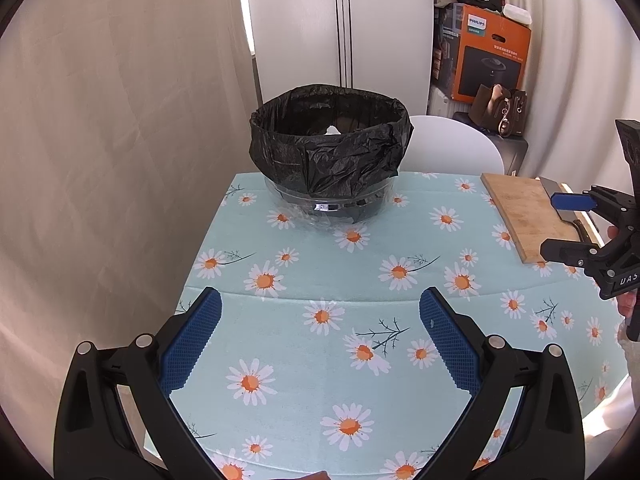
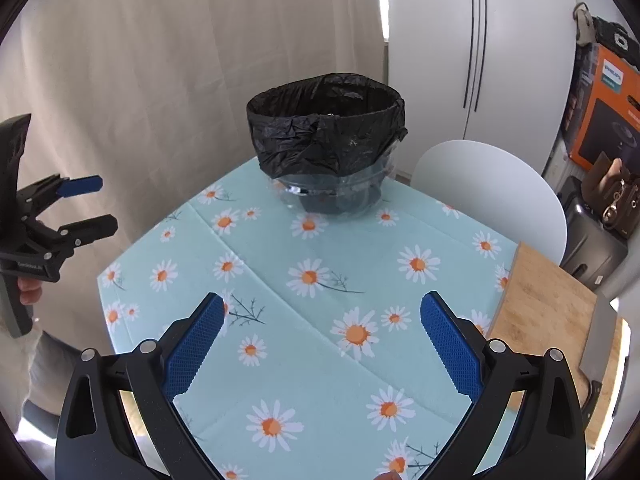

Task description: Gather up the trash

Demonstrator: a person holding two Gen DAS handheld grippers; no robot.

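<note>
Both grippers, left gripper [image 1: 320,308] and right gripper [image 2: 322,312], spread wide, empty. No loose trash visible on daisy tablecloth [image 1: 320,360]; scan outward before reaching, avoiding bin liner [image 1: 332,140].

The bin [image 1: 330,148] liner hides most of what's inside; only a white scrap [image 1: 331,131] peeks out. My cleaver [image 2: 600,336] handle runs off frame.
</note>
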